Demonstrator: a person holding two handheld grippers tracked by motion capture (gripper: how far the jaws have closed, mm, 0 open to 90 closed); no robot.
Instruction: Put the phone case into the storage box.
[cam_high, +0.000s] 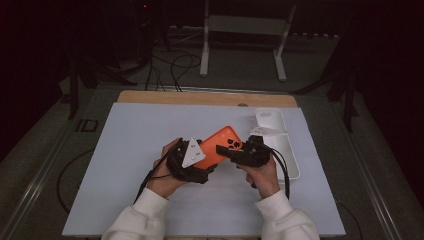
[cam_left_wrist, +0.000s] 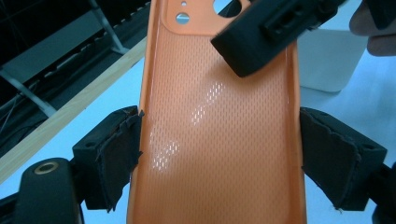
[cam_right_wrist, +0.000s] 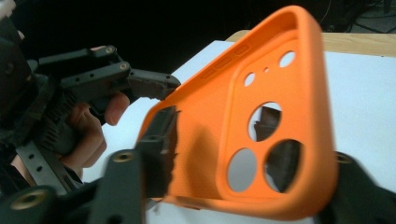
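Orange phone case is being held above the middle of the white tabletop, slightly toward its right edge, gripped from both ends by the two hand-held grippers. Left gripper is clamping the lower part of the case: in the left gripper view its two black jaws are pressing on the case's long side walls, one pad against each edge, with the mesh-textured inner face turned toward the camera. Right gripper is reaching in from the right at the camera-cutout end; in the right gripper view one jaw is lying against the inner face beside the side wall and the other is sitting behind the back, partly visible through the round lens holes. Whether those pads are pressing firmly on the case cannot be told, though the case is between them. In the left gripper view a jaw of the right gripper is lying across the upper inside of the case near the cutouts. Case is tilted, its cutout end pointing toward the far right corner of the tabletop. White tray is resting near the right edge, just beside the right gripper. Person's two hands, in pale sleeves, are coming in from the near edge of the tabletop.
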